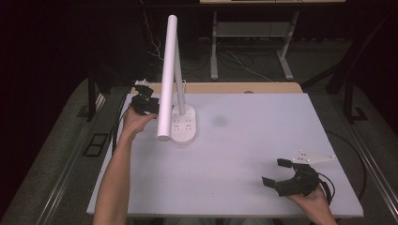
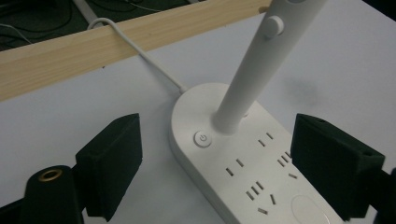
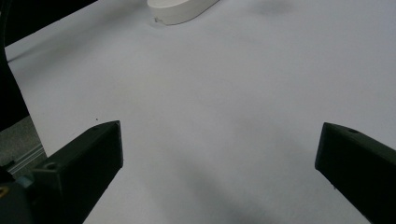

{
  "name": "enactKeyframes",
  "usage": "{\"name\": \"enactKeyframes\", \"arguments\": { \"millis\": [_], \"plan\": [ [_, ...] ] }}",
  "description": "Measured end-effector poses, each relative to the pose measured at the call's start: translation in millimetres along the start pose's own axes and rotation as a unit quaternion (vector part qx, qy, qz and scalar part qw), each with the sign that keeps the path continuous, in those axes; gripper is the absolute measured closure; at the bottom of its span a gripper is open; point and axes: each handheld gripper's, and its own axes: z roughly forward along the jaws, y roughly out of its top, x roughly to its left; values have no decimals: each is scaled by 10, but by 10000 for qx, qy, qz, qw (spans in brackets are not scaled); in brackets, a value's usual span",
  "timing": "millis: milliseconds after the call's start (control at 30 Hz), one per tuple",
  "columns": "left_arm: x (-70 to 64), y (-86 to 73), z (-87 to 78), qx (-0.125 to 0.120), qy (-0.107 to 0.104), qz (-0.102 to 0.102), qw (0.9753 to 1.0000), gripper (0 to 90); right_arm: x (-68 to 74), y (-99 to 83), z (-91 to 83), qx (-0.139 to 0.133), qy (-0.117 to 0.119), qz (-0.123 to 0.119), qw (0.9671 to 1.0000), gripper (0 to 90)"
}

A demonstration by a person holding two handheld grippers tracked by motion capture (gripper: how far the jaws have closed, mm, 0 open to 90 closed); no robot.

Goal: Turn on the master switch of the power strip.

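We see the left forearm reaching up the table's left side, the left hand (image 1: 133,123) holding the left gripper (image 1: 145,104) at the far left part of the white table (image 1: 263,140), just beside the desk lamp (image 1: 170,77). Its jaws stand wide apart with nothing between them but the lamp base ahead. The right hand (image 1: 313,200) sits at the near right corner, holding the right gripper (image 1: 280,173) low over the tabletop, jaws spread and empty, pointing left and away from us.

From the left gripper view we get what the high view cannot resolve: the lamp base (image 2: 247,163) is a white oval carrying socket slots, a round power button (image 2: 202,139) sits close by the foot of the stem (image 2: 254,65), and a white cord (image 2: 140,53) runs from the base's far end over the wooden strip (image 2: 93,51) at the table's back edge. The stem leans, and a small round knob (image 2: 273,27) sits on it higher up.

The right gripper view gives bare tabletop, with the end of the lamp base (image 3: 180,9) well off at its top edge.

From above, the long white lamp head (image 1: 168,75) slopes down toward us and hides part of the base and of the left gripper. Beyond the table lie dark floor, cables and a desk frame (image 1: 248,33).
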Motion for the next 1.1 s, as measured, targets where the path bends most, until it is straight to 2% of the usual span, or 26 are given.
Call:
{"name": "enactKeyframes", "arguments": {
  "millis": [133,233,333,400,533,667,833,1100],
  "plan": [
    [48,-3,11,-4,-13,-131,9999,193,-1,-1,-1,3,1,-8,10000,3],
    [77,-14,25,-50,100,-289,9995,234,-5,-3,-5,7,7,6,10000,3],
    [121,-36,51,23,42,-408,9992,297,-6,-3,-8,10,14,11,10000,3],
    [130,-56,74,-21,8,-480,9988,351,-8,-4,-8,16,18,14,10000,3],
    [128,-86,113,-75,47,-487,9988,446,-8,-6,-1,33,28,-7,10000,4],
    [122,-99,156,-109,47,-604,9981,517,-9,-6,2,40,30,-20,10000,3],
    [119,-103,225,-194,15,-574,9982,563,-12,-7,0,41,30,-26,10000,3],
    [86,-115,314,-112,19,-552,9984,621,-11,-9,6,80,41,-45,9999,3]
  ]
}}
